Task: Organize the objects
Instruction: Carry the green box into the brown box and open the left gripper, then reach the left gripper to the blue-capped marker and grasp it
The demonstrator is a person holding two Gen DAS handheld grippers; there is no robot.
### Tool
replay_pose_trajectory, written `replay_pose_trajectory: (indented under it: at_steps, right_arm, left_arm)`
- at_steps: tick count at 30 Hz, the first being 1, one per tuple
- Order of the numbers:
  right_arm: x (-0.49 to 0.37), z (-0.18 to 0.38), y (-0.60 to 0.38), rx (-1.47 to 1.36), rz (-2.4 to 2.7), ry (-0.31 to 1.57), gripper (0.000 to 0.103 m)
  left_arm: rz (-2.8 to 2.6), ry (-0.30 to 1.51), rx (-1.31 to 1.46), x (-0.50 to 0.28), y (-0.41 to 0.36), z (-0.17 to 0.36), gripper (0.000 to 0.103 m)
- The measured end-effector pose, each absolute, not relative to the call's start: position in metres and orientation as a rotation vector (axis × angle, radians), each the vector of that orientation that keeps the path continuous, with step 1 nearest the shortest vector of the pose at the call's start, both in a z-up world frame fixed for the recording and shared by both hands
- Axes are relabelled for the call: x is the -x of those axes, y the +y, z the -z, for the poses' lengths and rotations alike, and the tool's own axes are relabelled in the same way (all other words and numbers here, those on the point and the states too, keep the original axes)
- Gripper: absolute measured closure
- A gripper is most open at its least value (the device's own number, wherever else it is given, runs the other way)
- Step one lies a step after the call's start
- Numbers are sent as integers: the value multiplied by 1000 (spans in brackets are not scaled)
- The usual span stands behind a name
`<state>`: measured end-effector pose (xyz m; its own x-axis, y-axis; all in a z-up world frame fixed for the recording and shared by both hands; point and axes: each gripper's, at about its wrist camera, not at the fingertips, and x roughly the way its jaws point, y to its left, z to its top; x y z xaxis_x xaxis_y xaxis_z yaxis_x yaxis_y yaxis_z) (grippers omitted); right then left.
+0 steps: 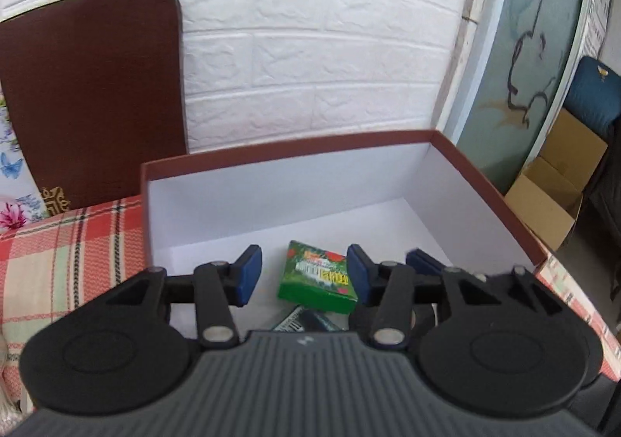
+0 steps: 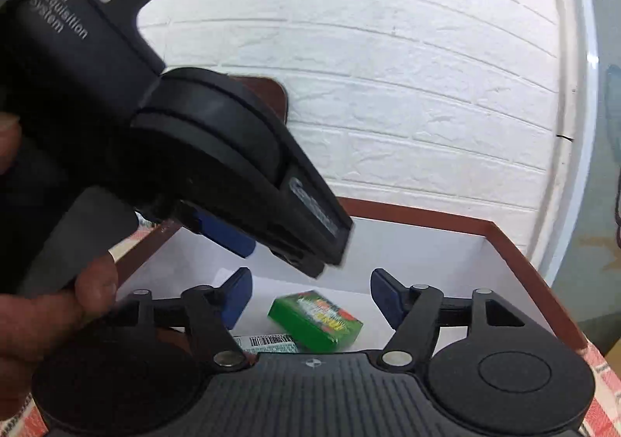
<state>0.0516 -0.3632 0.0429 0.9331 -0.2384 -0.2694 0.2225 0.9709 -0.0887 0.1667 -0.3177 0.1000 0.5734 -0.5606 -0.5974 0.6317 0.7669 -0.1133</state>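
While both grippers are hanging over the open box (image 1: pixel 485 173), a brown-rimmed carton with a white inside, nothing is sitting between either pair of blue pads. The left gripper (image 1: pixel 304 274) is holding its jaws moderately apart, empty, and the green packet (image 1: pixel 316 281) is lying on the box floor below the gap, toward 6 o'clock of the box in the left wrist view. The right gripper (image 2: pixel 310 299) is standing with its jaws wider, also empty, and the same green packet (image 2: pixel 316 320) is showing beneath it, clear of both pads. A second, darker packet with a barcode label (image 2: pixel 268 343) is lying just beside the green one at its 7 o'clock, half hidden behind the gripper body. In the right wrist view the left gripper's black body (image 2: pixel 233 173) is crossing in from 10 o'clock, with the person's fingers (image 2: pixel 93 281) wrapping its handle at 9 o'clock. The box is resting on a red, cream and green plaid cloth (image 1: pixel 58 262). A dark brown board (image 1: pixel 93 95) is leaning on the white brick-pattern wall (image 1: pixel 330 49) at 10 o'clock of the box, and an open cardboard carton (image 1: pixel 551 196) is sitting on the floor at 3 o'clock
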Motion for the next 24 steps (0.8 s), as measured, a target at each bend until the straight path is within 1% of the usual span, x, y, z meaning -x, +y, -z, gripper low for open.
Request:
replay_pose_trajectory:
  at_steps: [1, 7, 11, 12, 13, 18, 21, 24]
  right_arm:
    - [-47, -43, -361, 46, 236, 274, 39]
    - [-1, -43, -340, -36, 242, 211, 39]
    - [33, -37, -326, -104, 249, 205, 39]
    - [38, -34, -324, -123, 246, 221, 39]
    - [43, -28, -321, -139, 240, 246, 39]
    - [49, -19, -295, -226, 190, 389, 39]
    - [53, -17, -273, -238, 162, 436, 39]
    - [45, -16, -261, -220, 132, 463, 39]
  left_arm:
    - [698, 649, -111, -163, -312, -102, 52]
    - [670, 636, -82, -127, -273, -107, 52]
    - [679, 637, -62, -93, -245, -106, 51]
    - [661, 635, -69, -83, -239, -106, 47]
    - [639, 634, -88, -74, -233, -105, 46]
    - [552, 711, -156, -55, -206, -83, 46]
    - [481, 784, -148, -55, -181, -65, 46]
    - [424, 808, -149, -53, -155, -51, 46]
